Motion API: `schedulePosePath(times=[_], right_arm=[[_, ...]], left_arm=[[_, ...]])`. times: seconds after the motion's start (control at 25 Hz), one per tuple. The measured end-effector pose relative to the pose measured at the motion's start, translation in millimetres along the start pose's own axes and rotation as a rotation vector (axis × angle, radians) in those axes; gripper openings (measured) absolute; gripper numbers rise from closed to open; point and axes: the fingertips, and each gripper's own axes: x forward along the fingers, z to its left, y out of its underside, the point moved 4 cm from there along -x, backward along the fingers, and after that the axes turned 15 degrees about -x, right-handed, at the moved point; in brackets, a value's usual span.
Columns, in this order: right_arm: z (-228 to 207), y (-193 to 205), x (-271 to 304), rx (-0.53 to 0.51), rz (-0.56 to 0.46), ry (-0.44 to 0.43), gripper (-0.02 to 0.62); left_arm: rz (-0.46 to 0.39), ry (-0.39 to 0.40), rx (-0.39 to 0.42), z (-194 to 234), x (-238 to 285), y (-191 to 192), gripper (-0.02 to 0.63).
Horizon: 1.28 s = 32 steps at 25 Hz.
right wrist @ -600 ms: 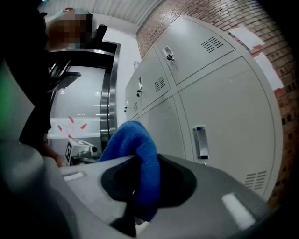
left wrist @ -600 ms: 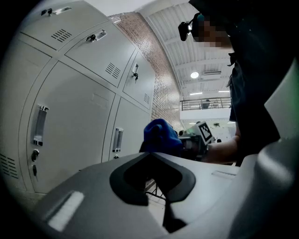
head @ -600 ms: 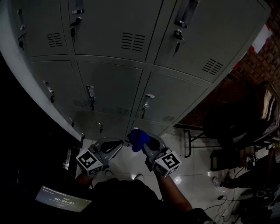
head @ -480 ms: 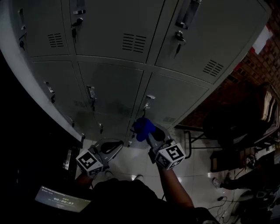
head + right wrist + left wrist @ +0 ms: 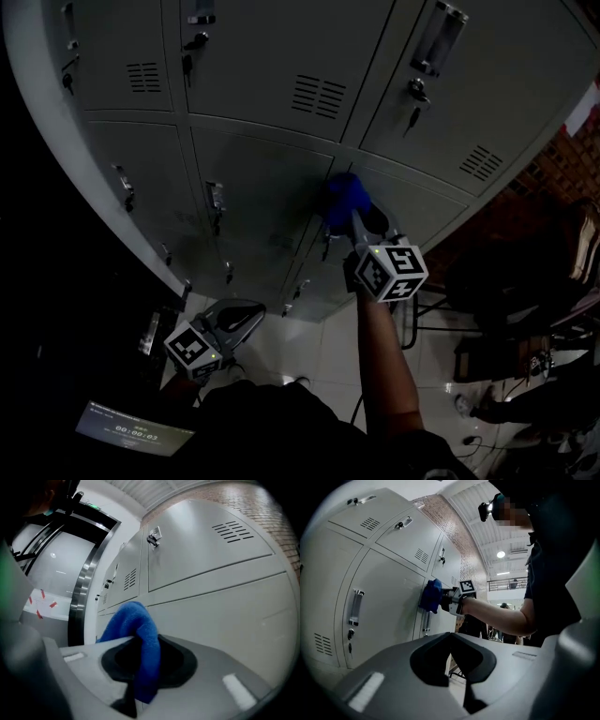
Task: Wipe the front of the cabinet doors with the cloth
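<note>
Filling most of the head view, the cabinet doors (image 5: 253, 178) form a bank of grey painted sheet-metal fronts in rows, upright over a pale tiled floor (image 5: 314, 352). The fronts are judged hard, smooth and rigid, and should take firm wiping pressure without giving.

Right gripper (image 5: 354, 214): raised on an outstretched arm to a middle-row door, near the seam with the neighbouring door. Its jaws are clamped on the cloth, which fills the gap between them.

Left gripper (image 5: 236, 321): held low and well apart from the cabinet. Its jaws are drawn nearly together with only a slim gap and nothing between them.

Cloth (image 5: 342, 197): blue, thick-piled, bunched into a wad ahead of the right jaws. The left gripper view shows it (image 5: 431, 595) against the door face. In the right gripper view one fold of the cloth (image 5: 143, 644) hangs down through the jaws. It is judged light, soft and limp: it will flatten under pressure and could drag out of the grip if rubbed hard. The best hold is as found, on the gathered middle, with a padded bulge left forward so that the jaws do not meet the paint.

Small fittings: a pull handle (image 5: 217, 199) and key locks (image 5: 413, 92) stand out from the fronts, and vent slots (image 5: 317, 96) are cut into them. All are judged likely snag points for loose pile
</note>
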Motion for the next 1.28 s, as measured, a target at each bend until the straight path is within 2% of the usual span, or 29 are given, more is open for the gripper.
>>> schedulePosePath(times=[0.36,0.64,0.92,1.04,1.28], right_arm=[[-8,-7,2,-0.004,0.019,0.024,0.069],[-53,1,-35,-0.024,0.04,0.11,0.069],[-116,9,-91,-0.017,0.058,0.278,0.069],[-143,13,-115,-0.049,0.087,0.362,0.069],[-174,18,-143,-0.067,0.11,0.457,0.069]], left_arm=[[-0.005,0.002,-0.004,0,2,-1,0.003],[0.01,0.069,0.0,-15,24,1,0.003],[0.032,0.128,0.001,-27,44,8,0.003],[0.04,0.142,-0.002,-31,49,12,0.003],[0.043,0.153,-0.002,-38,53,13,0.003]])
